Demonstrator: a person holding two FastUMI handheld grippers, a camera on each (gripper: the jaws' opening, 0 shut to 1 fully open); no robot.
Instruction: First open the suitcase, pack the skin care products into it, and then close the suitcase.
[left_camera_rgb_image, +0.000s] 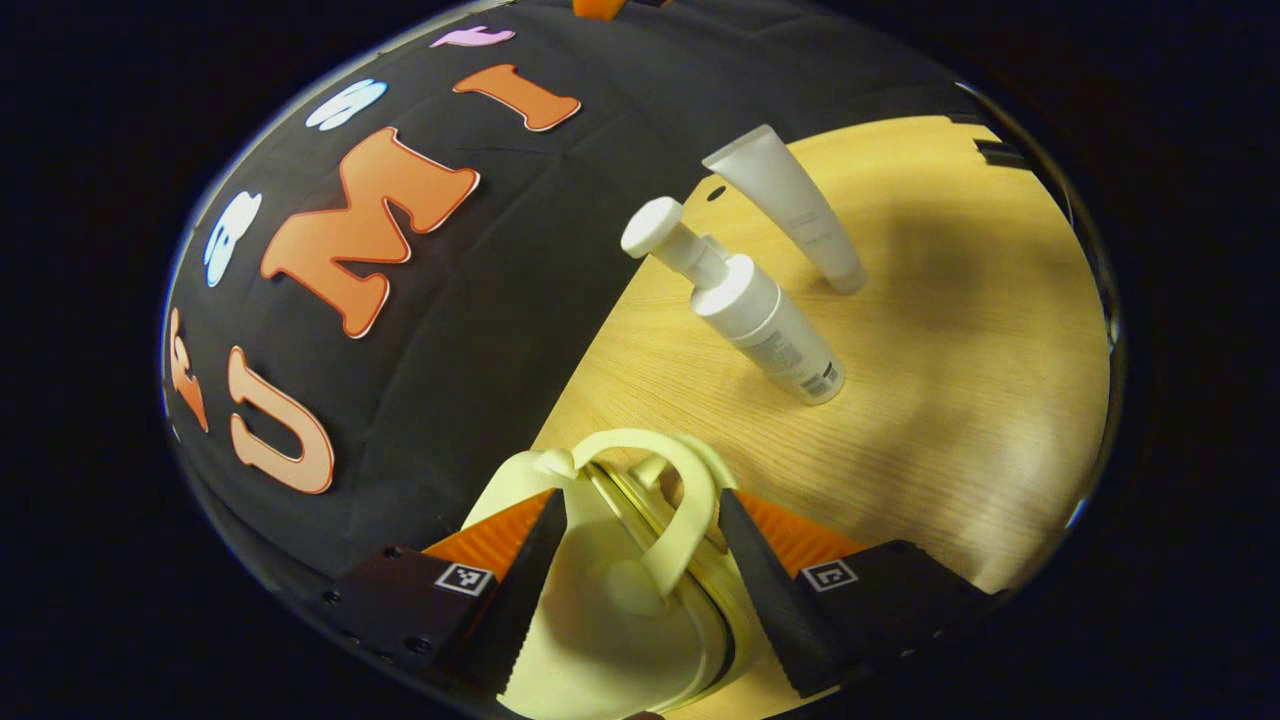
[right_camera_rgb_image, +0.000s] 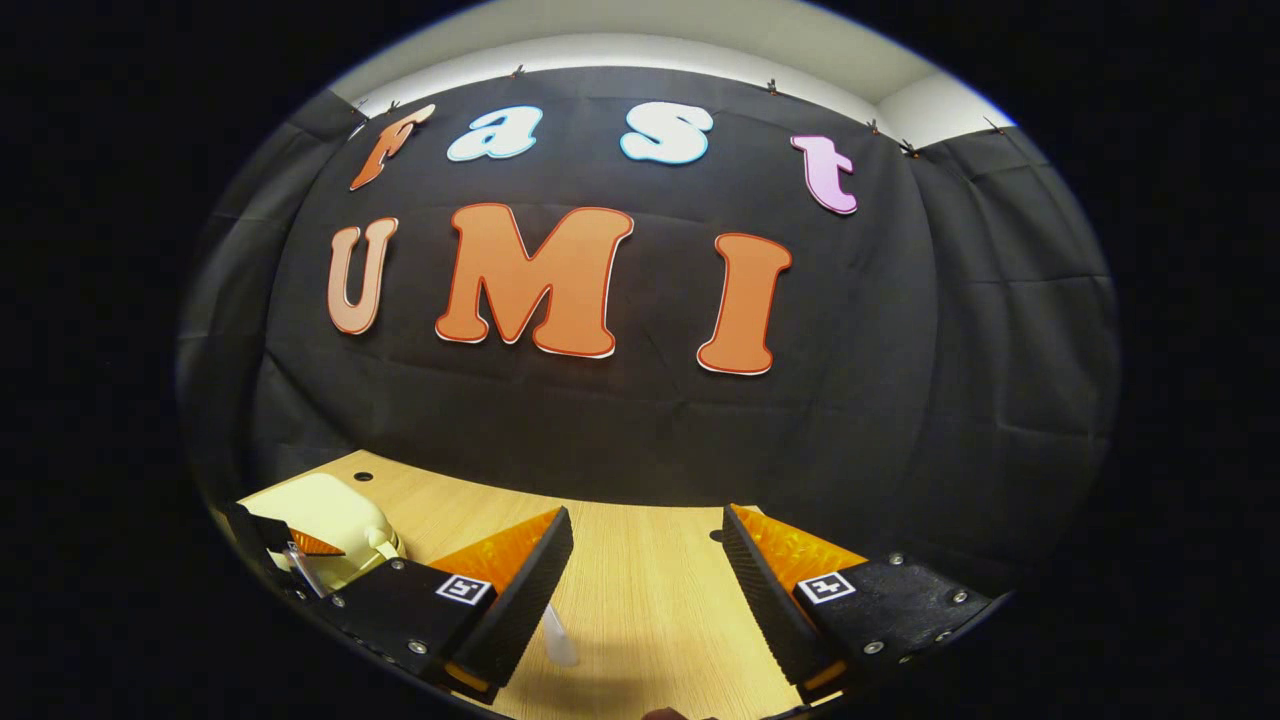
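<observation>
Nearest the lens in the left gripper view, the left hand-held gripper (left_camera_rgb_image: 640, 560) stands wide at the bottom centre of the frame, its two fingers straddling the pale cream suitcase (left_camera_rgb_image: 600, 620) without clearly pressing on it. Between the fingers rises the suitcase's curved carry handle (left_camera_rgb_image: 680, 500), and a dark seam with a gold-coloured edge runs down the shell, the two halves lying together, so nothing inside can be seen.

Largest behind it is the wooden desk (left_camera_rgb_image: 950, 400), filling the right half of that view. On it, above and right of the suitcase, stands a white pump bottle (left_camera_rgb_image: 760, 320), tilted in the picture by the camera's angle. Just beyond it, toward the upper centre, a white squeeze tube (left_camera_rgb_image: 790, 205) stands on its cap. Both skin care products are on the bare desk, apart from each other and from the suitcase. A small dark hole (left_camera_rgb_image: 716, 193) marks the desk near the tube.

In the right gripper view, the right hand-held gripper (right_camera_rgb_image: 645, 590) is spread wide with nothing between its fingers, low over the desk (right_camera_rgb_image: 650, 600). At the lower left sits the suitcase (right_camera_rgb_image: 325, 515) with the left hand-held gripper (right_camera_rgb_image: 300, 555) against it. A small whitish object (right_camera_rgb_image: 560, 645), too blurred to identify, shows beside the left finger.
</observation>
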